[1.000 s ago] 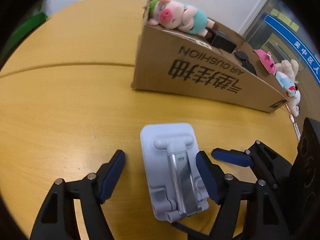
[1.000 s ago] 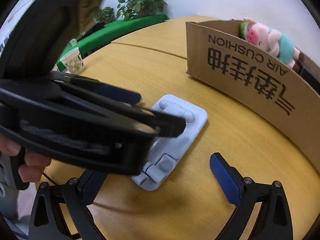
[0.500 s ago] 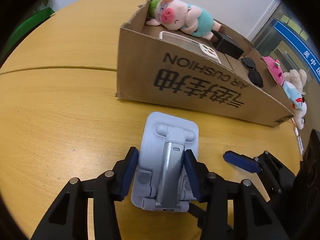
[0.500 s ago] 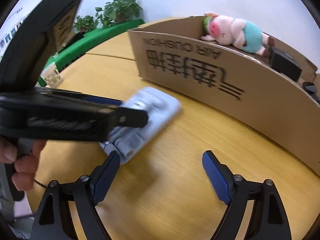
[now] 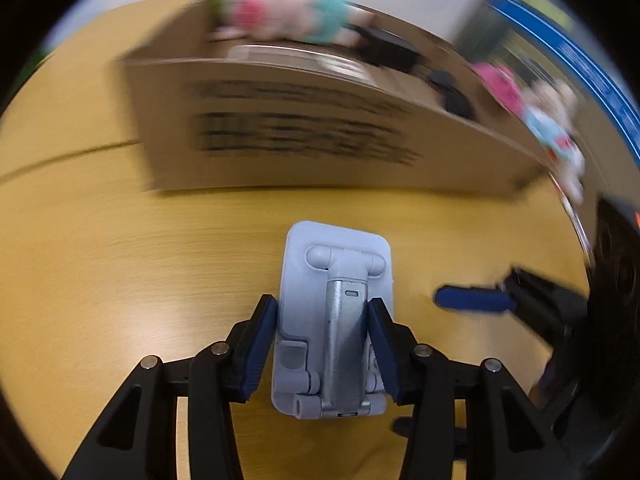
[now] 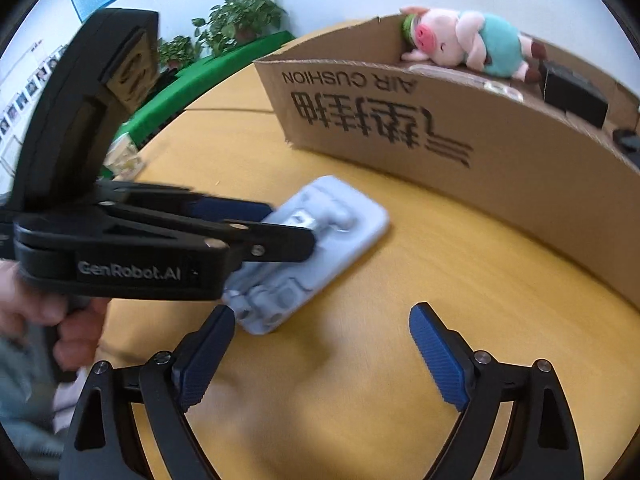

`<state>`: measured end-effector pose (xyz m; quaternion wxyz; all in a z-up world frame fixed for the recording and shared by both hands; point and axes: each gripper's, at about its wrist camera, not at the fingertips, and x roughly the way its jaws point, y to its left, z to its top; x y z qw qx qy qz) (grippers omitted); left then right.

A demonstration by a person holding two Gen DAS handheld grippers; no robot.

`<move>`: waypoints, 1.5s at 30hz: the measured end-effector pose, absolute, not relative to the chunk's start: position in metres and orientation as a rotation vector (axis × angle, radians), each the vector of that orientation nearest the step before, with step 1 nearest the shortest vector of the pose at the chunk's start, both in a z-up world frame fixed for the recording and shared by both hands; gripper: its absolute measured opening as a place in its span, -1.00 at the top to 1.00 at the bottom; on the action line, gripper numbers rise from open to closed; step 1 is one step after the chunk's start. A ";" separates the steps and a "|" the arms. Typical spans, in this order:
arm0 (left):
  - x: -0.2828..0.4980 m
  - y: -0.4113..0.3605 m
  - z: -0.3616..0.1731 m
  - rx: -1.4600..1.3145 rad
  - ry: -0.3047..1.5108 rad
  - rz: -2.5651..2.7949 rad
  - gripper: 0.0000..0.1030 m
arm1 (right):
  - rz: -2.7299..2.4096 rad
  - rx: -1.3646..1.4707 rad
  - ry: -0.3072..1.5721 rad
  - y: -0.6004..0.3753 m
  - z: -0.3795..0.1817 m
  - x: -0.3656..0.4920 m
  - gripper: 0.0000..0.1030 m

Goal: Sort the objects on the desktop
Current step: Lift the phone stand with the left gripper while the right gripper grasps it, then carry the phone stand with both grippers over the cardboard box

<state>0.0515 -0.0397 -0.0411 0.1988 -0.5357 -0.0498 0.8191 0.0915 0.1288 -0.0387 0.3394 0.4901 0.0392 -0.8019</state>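
My left gripper [image 5: 322,312] is shut on a pale blue folded phone stand [image 5: 336,280], its blue pads pressing both long sides. In the right wrist view the stand [image 6: 340,220] hangs low over the yellow table [image 6: 400,320] in the left gripper [image 6: 288,228]; whether it touches the wood I cannot tell. The right gripper [image 6: 324,316] is just right of the stand, its jaws opening with nothing between them. One of its blue fingers [image 5: 472,299] shows in the left wrist view. Behind stands a cardboard box [image 6: 480,152] with a pig plush [image 6: 464,40] inside.
The box [image 5: 320,128] also holds a black block [image 6: 572,92] and a flat pale device. More plush toys [image 5: 552,128] lie past its right end. Potted plants [image 6: 236,16] and a green ledge stand beyond the table. A person's hand [image 6: 60,320] grips the left tool.
The left gripper closed onto the phone stand and now carries it toward the box. The right gripper drew back to the right, away from the stand.
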 end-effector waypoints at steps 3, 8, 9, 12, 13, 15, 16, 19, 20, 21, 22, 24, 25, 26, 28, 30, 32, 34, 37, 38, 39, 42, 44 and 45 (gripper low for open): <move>0.058 -0.012 -0.042 -1.429 0.011 2.148 0.12 | -2.046 1.277 0.138 0.158 -0.031 0.102 -0.74; 0.078 0.034 -0.043 -1.267 0.277 1.795 0.12 | -1.996 1.248 0.274 0.209 -0.015 0.117 -0.74; 0.083 0.041 -0.042 -1.241 0.330 1.730 0.12 | -1.978 1.240 0.297 0.216 -0.012 0.119 -0.74; 0.094 0.056 -0.040 -1.200 0.459 1.599 0.11 | -1.919 1.207 0.417 0.226 -0.008 0.128 -0.74; 0.097 0.060 -0.038 -1.193 0.504 1.596 0.11 | -1.904 1.194 0.452 0.226 -0.009 0.130 -0.74; 0.102 0.060 -0.027 -1.167 0.545 1.627 0.11 | -1.862 1.161 0.502 0.225 -0.009 0.134 -0.74; 0.104 0.057 -0.021 -1.160 0.534 1.650 0.01 | -1.842 1.142 0.507 0.224 -0.011 0.137 -0.74; 0.108 0.044 -0.006 -1.183 0.467 1.761 -0.41 | -1.799 1.114 0.499 0.213 -0.017 0.139 -0.74; 0.108 0.038 -0.005 -1.224 0.429 1.809 -0.46 | -1.813 1.118 0.508 0.209 -0.020 0.137 -0.74; 0.108 0.033 -0.005 -1.263 0.390 1.837 -0.46 | -1.828 1.129 0.508 0.207 -0.023 0.135 -0.72; 0.107 0.029 -0.007 -1.306 0.329 1.868 -0.46 | -1.844 1.149 0.494 0.205 -0.026 0.133 -0.69; 0.099 0.019 -0.020 -1.462 0.182 1.935 -0.45 | -1.856 1.176 0.426 0.205 -0.031 0.132 -0.46; 0.096 0.018 -0.027 -1.523 0.145 1.950 -0.43 | -1.854 1.181 0.387 0.206 -0.033 0.132 -0.45; 0.092 0.013 -0.037 -1.613 0.093 1.969 -0.42 | -1.850 1.191 0.368 0.206 -0.035 0.133 -0.40; 0.091 0.005 -0.039 -1.647 0.000 1.997 -0.34 | -1.876 1.177 0.369 0.205 -0.035 0.141 -0.27; 0.094 0.006 -0.038 -1.677 -0.005 1.999 -0.33 | -1.886 1.188 0.330 0.207 -0.034 0.144 -0.18; 0.099 0.012 -0.037 -1.690 -0.003 1.971 -0.33 | -1.915 1.183 0.300 0.210 -0.033 0.149 -0.14; 0.104 0.018 -0.038 -1.709 -0.005 1.941 -0.33 | -1.943 1.183 0.268 0.213 -0.033 0.152 -0.08; 0.106 0.024 -0.039 -1.710 0.045 1.962 -0.34 | -1.981 1.194 0.215 0.217 -0.032 0.154 0.04; 0.103 0.025 -0.039 -1.716 0.038 1.968 -0.28 | -1.990 1.203 0.187 0.219 -0.031 0.155 0.09; 0.102 0.022 -0.039 -1.711 0.026 1.980 0.02 | -1.996 1.205 0.175 0.220 -0.033 0.150 0.11; 0.094 0.017 -0.037 -1.708 0.012 2.000 0.09 | -2.028 1.205 0.143 0.222 -0.033 0.151 0.14; 0.097 0.016 -0.036 -1.699 0.031 2.018 0.16 | -2.045 1.204 0.099 0.225 -0.034 0.149 0.16; 0.098 0.016 -0.036 -1.694 0.030 2.029 0.20 | -2.054 1.205 0.076 0.227 -0.035 0.148 0.17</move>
